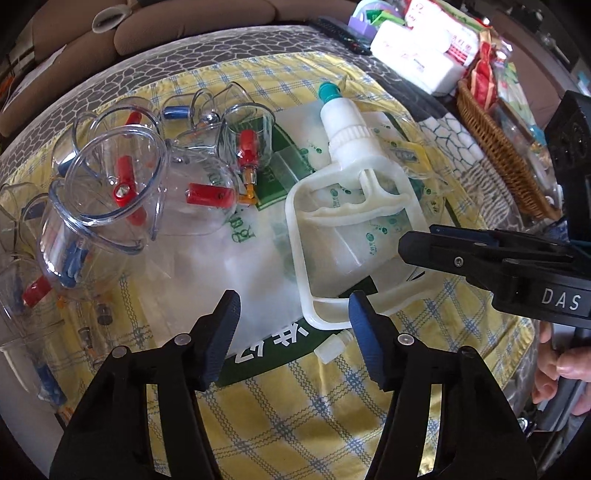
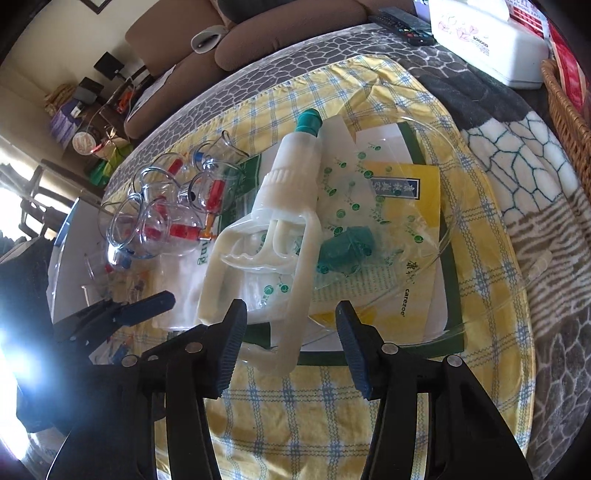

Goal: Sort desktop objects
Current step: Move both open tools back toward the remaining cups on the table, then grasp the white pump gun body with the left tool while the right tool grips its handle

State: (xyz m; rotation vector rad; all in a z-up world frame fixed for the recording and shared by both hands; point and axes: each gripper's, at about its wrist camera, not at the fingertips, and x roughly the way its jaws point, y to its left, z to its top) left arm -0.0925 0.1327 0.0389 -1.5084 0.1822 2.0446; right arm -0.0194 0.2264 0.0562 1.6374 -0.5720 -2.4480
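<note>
A white hand pump (image 1: 347, 173) with a teal tip lies on a clear printed bag (image 1: 258, 258) in the middle of the yellow checked cloth; it also shows in the right wrist view (image 2: 280, 206). Several clear cupping cups (image 1: 122, 192) with red and blue valves lie in a heap to its left, also seen in the right wrist view (image 2: 159, 221). My left gripper (image 1: 293, 325) is open, just short of the pump's handle loop. My right gripper (image 2: 291, 334) is open, with the loop's end between its fingertips; it shows from the side in the left wrist view (image 1: 436, 243).
A wicker basket (image 1: 495, 147) with packets stands at the right. A white tissue box (image 2: 491, 48) and a remote (image 2: 402, 24) lie at the back. A teal part (image 2: 347, 245) and a yellow leaflet (image 2: 410, 184) lie inside the clear packaging. A brown sofa (image 2: 207, 62) is behind the table.
</note>
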